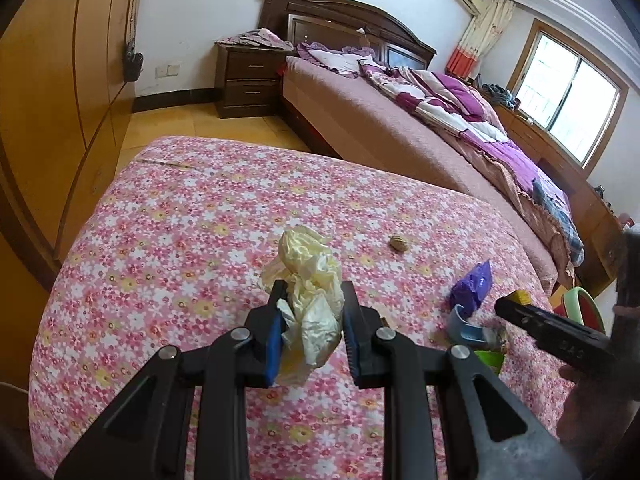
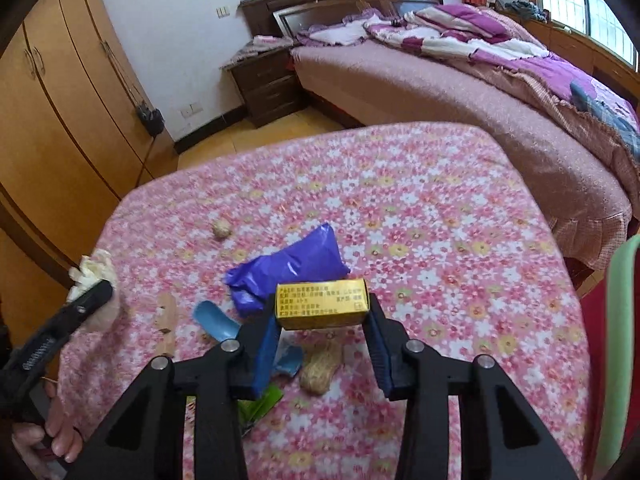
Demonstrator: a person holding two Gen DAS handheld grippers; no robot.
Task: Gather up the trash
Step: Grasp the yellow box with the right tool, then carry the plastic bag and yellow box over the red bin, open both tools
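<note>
Cloth [image 2: 440, 240]: printed floral cotton-like fabric, matt, slightly wrinkled. Bag [image 1: 312, 300]: thin crumpled plastic film, pale yellow, faint sheen. Box [image 2: 322, 304]: yellow printed cardboard, semi-gloss. Wrapper [image 2: 288, 272]: purple plastic foil, glossy, creased. Scoop [image 2: 218, 320]: smooth blue plastic. Peanut [image 2: 322, 368]: rough, matt shell. Grippers: matt black plastic arms, bright metal pivot pins, ribbed blue pads [image 2: 264, 356]. Wardrobe [image 1: 60, 100]: smooth varnished wood.

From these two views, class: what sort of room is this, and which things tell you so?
A lived-in bedroom, most likely. A bed with a carved wooden headboard and rumpled purple quilt, a bedside cabinet, and a wooden wardrobe along the wall.
</note>
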